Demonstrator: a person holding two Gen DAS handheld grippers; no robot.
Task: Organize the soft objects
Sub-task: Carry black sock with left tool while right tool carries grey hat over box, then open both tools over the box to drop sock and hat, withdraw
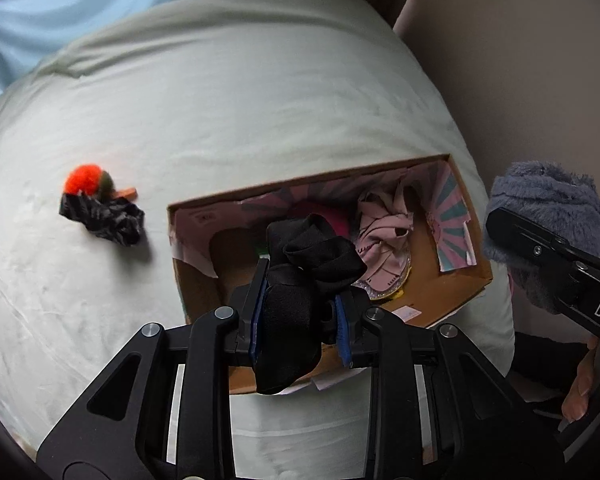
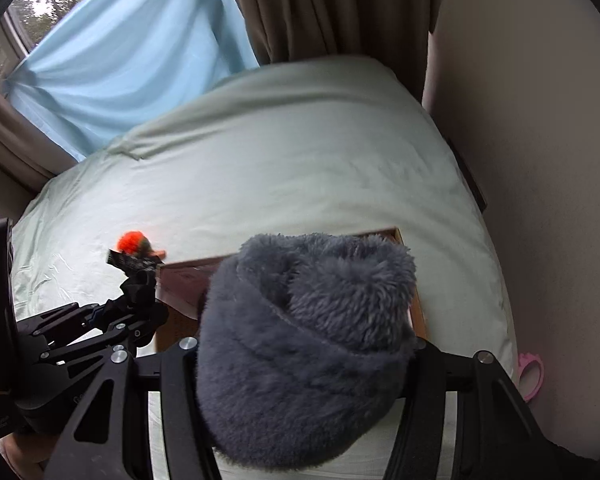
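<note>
In the left wrist view my left gripper is shut on a bunched black cloth, which hangs over the near side of an open cardboard box on the bed. A pink patterned fabric lies inside the box. My right gripper is shut on a fluffy grey-blue cloth that hides its fingers and most of the box. It is held beside the box's right end. An orange pom-pom and a black-and-grey patterned cloth lie on the sheet, left of the box.
The pale green bed sheet spreads wide behind and left of the box. A beige wall runs close along the bed's right side. Blue and brown curtains hang at the far end. A pink object lies on the floor at right.
</note>
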